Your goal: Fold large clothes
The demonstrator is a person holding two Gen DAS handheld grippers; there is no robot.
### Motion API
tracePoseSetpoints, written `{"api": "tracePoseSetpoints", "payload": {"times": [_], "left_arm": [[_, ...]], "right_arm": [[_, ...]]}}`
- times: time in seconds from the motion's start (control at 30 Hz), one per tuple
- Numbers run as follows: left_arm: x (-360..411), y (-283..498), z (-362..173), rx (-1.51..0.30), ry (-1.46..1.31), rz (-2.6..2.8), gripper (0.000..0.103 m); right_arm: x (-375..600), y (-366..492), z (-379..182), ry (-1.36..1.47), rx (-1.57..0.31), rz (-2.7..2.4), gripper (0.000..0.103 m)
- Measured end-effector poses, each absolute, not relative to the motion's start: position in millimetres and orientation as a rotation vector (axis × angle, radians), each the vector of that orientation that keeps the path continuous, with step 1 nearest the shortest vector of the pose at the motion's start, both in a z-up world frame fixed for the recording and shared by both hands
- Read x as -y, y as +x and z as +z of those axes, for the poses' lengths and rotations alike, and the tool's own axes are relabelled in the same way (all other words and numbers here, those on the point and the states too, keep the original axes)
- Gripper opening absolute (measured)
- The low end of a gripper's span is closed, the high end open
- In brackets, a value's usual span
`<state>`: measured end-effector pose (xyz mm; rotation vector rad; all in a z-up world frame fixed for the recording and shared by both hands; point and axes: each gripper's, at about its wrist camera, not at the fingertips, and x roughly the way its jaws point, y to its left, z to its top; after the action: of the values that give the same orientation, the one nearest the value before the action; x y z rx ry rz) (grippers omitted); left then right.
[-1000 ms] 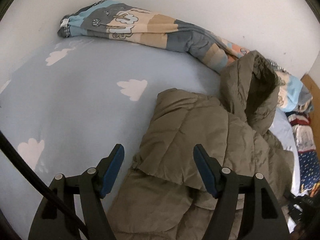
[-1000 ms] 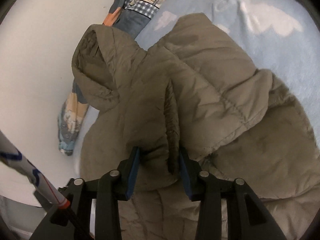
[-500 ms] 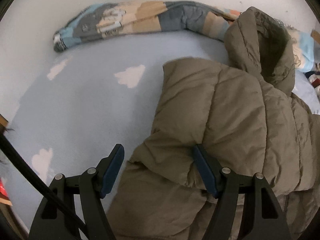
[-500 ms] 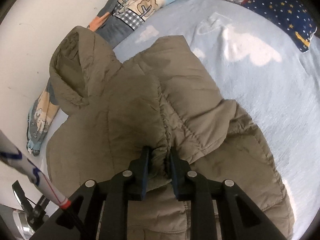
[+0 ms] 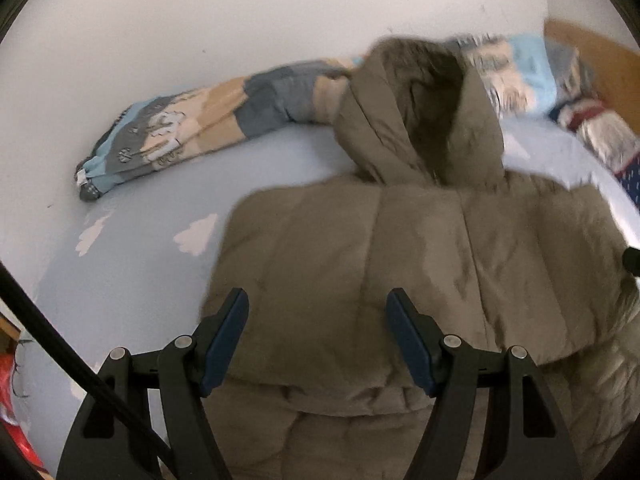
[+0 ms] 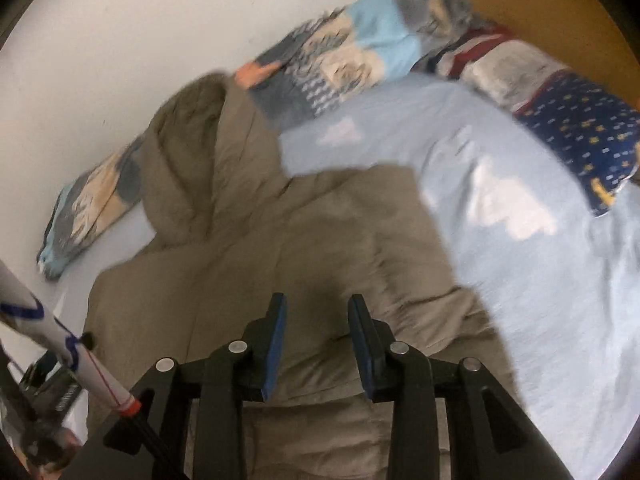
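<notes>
While motion blurs both views, my left gripper hangs open above the olive jacket on the bed; my right gripper, just opening, has nothing between its pads.

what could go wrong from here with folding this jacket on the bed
The right gripper has just been opening, with no fabric pinched between its pads now; the puffy folded sleeve on the olive jacket may spring back open. The hood still sticks up against the patterned blanket by the wall, so it could snag or stay bunched. The left gripper hangs open over the jacket, holding nothing down.
</notes>
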<state>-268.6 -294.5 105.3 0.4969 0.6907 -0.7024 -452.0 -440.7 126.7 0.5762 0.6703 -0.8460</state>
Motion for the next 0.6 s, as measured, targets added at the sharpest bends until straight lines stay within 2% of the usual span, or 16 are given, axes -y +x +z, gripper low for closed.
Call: {"api": "tracePoseSetpoints", "payload": {"times": [0.13,0.27,0.43,0.6], "left_arm": [[306,-266,83,-0.745,0.556,-0.680,0.071],[310,-272,79,-0.719,0.592,-0.659,0.071],[304,-286,96,-0.644,0.560,-0.677,0.071],[301,-308,116,-0.545,0.530,-0.732,0.071]], "right_arm": [[454,-442,104,0.596,-0.765,-0.861,0.034],[463,-439,86,0.643,-0.820,-0.850,0.034],[457,-438,93,0.604,-0.819,-0.878,0.034],[429,-433,123,0.424,-0.726,-0.895,0.034]]}}
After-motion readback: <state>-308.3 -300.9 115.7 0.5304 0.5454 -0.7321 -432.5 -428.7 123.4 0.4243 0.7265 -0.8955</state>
